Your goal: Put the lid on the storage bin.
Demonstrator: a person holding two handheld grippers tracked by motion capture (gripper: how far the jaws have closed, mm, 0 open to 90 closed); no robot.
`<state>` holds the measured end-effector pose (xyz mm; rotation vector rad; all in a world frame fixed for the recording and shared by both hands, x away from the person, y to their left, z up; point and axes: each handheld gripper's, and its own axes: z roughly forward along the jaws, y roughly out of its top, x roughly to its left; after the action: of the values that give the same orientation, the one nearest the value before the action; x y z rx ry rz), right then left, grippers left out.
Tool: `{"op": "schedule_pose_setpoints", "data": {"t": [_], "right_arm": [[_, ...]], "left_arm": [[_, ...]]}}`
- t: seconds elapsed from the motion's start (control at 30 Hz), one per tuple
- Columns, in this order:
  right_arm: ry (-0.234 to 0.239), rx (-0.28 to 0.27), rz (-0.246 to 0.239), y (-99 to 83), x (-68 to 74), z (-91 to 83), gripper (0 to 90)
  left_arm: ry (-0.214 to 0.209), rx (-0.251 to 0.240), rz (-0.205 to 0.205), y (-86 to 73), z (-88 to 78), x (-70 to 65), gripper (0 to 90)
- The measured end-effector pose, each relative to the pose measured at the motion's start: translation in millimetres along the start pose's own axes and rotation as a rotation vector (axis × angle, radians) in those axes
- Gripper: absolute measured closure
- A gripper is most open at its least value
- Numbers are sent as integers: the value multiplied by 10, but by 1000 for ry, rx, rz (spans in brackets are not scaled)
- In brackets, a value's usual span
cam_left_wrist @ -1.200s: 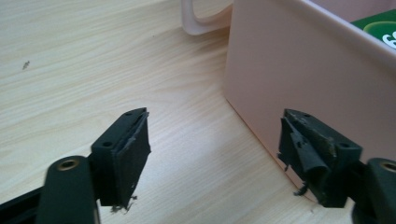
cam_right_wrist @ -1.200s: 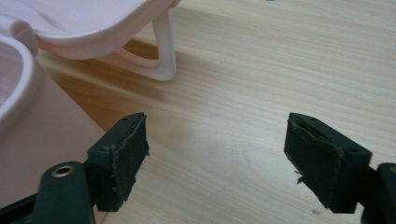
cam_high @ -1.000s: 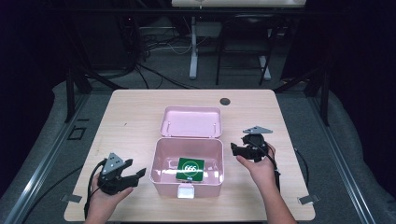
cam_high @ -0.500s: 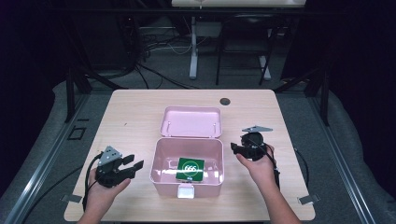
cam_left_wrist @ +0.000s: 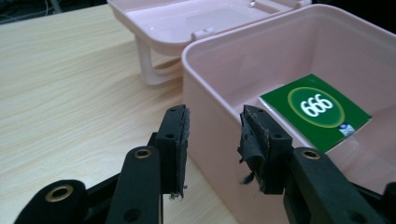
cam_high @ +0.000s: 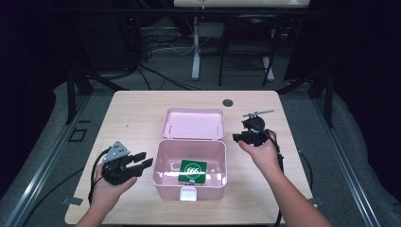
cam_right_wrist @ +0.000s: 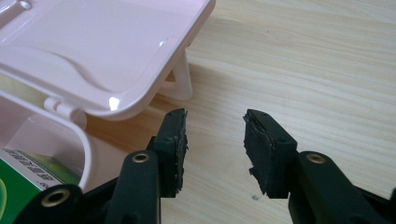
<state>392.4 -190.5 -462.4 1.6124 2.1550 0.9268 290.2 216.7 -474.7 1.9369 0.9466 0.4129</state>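
Box (cam_high: 189, 182) sits open mid-tabletop (cam_high: 137, 118), green pack (cam_high: 193, 171) inside. Left gripper (cam_high: 142, 161) and right gripper (cam_high: 236, 137) flank it, jaws part-open and empty, having just been closing.

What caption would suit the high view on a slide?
Two hand-held grippers, left and right, flank an open pink box holding a green packet.

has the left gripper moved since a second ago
Yes. The left gripper has come up and in toward the pink box, jaws closing on nothing.
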Motion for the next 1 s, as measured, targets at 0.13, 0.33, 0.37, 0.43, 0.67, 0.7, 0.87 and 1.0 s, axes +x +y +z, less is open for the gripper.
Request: {"op": "schedule_pose_setpoints", "data": {"t": [0.13, 0.33, 0.37, 0.43, 0.67, 0.7, 0.87, 1.0], "right_arm": [[-22, 31, 15, 172, -8, -22, 576], [-43, 58, 18, 386, 52, 6, 569], [-48, 58, 11, 404, 63, 20, 566], [-52, 64, 2, 442, 89, 49, 558], [-29, 71, 31, 607, 161, 171, 569], [-32, 72, 31, 631, 158, 191, 569], [-41, 89, 76, 740, 168, 307, 593], [-65, 110, 91, 804, 172, 432, 643]], "left_arm": [[-21, -9, 7, 3, -33, -59, 600], [-26, 16, 9, -13, -18, -84, 616], [-27, 24, 11, -13, -14, -92, 616], [-27, 30, 12, -10, -4, -113, 612], [-23, 46, 27, -17, 45, -168, 637], [-25, 48, 35, -20, 53, -178, 656], [-26, 48, 53, -28, 64, -215, 733], [-20, 36, 54, -30, 54, -217, 766]]}}
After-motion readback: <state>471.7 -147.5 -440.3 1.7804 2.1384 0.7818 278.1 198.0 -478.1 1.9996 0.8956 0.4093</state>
